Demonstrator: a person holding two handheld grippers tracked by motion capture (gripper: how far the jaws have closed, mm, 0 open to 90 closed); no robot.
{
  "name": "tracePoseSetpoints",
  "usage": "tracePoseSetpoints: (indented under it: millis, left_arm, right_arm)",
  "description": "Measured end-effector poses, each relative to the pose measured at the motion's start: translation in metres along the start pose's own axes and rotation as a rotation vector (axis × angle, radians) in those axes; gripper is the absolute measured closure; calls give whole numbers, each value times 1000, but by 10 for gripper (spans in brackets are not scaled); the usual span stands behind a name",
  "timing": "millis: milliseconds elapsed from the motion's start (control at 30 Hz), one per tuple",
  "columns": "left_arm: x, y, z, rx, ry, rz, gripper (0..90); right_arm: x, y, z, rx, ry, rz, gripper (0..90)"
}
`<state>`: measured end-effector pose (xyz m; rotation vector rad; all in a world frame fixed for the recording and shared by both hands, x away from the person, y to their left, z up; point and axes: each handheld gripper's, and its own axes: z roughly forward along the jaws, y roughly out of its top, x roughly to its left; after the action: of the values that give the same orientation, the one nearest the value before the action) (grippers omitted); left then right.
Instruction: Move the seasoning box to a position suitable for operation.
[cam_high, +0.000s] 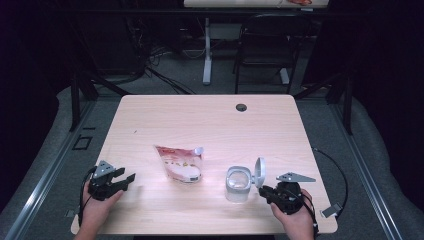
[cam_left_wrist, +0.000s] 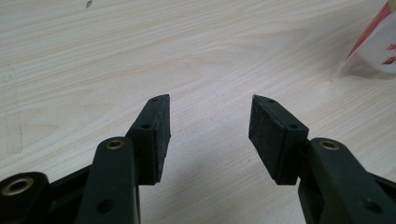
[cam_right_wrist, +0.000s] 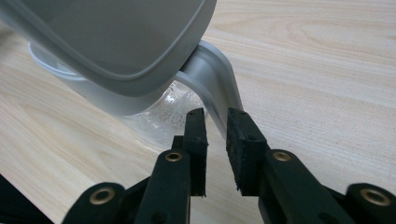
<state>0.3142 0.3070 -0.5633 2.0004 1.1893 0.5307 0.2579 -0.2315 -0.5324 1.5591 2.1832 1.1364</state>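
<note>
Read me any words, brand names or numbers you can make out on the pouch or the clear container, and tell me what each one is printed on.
Pouch: red print on its white front, too small and blurred to read.
Clear container and its raised lid: no lettering visible.
Wooden table: no text.

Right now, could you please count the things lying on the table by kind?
Snack pouch: 1
Clear container with its flip lid raised: 1
Total: 2
</note>
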Motion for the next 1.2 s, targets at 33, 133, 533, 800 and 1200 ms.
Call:
tracePoseSetpoints:
  millis: [33, 133, 533, 800, 1200]
  left_arm:
    - [0, 0, 0, 0, 0, 0, 488]
    - [0, 0, 0, 2, 2, 0, 489]
    - [-1, 0, 1, 6, -5, 4, 489]
    - [-1, 0, 2, 6, -4, 6, 488]
    - [-1, 0, 2, 10, -2, 8, 489]
  right_arm:
    - [0, 0, 0, 3, 0, -4, 796]
    - [-1, 1, 1, 7, 7, -1, 817]
    - [-4, 3, 3, -14, -16, 15, 838]
    - [-13, 10, 12, -25, 7, 61, 809]
    - [-21, 16, 22, -52, -10, 91, 787]
